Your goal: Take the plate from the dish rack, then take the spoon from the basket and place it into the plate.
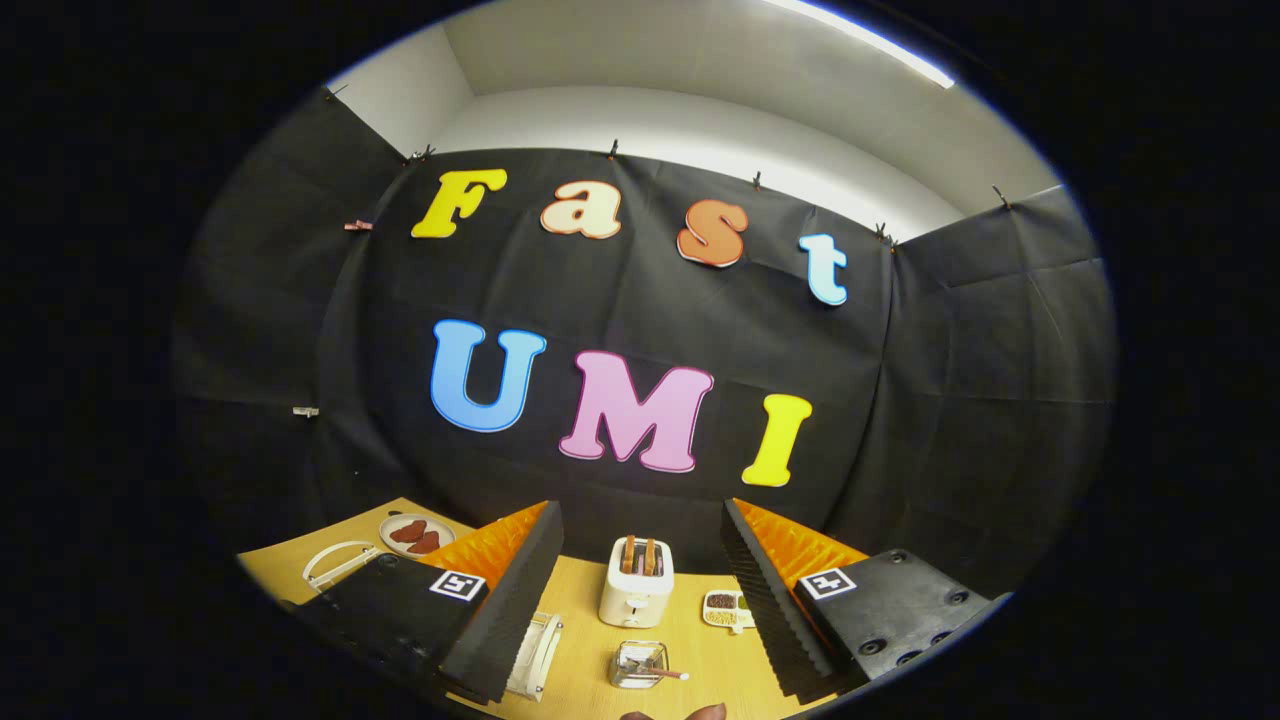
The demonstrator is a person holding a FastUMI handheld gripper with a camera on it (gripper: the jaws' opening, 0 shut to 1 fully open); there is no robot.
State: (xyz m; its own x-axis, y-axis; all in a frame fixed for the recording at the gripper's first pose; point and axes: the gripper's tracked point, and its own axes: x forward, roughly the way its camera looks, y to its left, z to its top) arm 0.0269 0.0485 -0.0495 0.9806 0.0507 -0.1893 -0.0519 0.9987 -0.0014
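Hovering high over the wooden table (pixel 580 610), the gripper (pixel 640 590) spreads its fingers wide, holding nothing; the white wire dish rack (pixel 535 655) with its plate lies below, beside the left finger, near the clear spoon basket (pixel 638 664).

Spoon (pixel 664 672) in clear basket (pixel 638 663); white rack (pixel 536 655) beside.

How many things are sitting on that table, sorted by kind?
Toasters: 1, white, with toast in its slots
Plates with food: 1
Snack trays: 1
Baskets: 1, clear, with a spoon in it
White racks: 2
Total: 6

The gripper hangs above the table, its fingers open and holding nothing.
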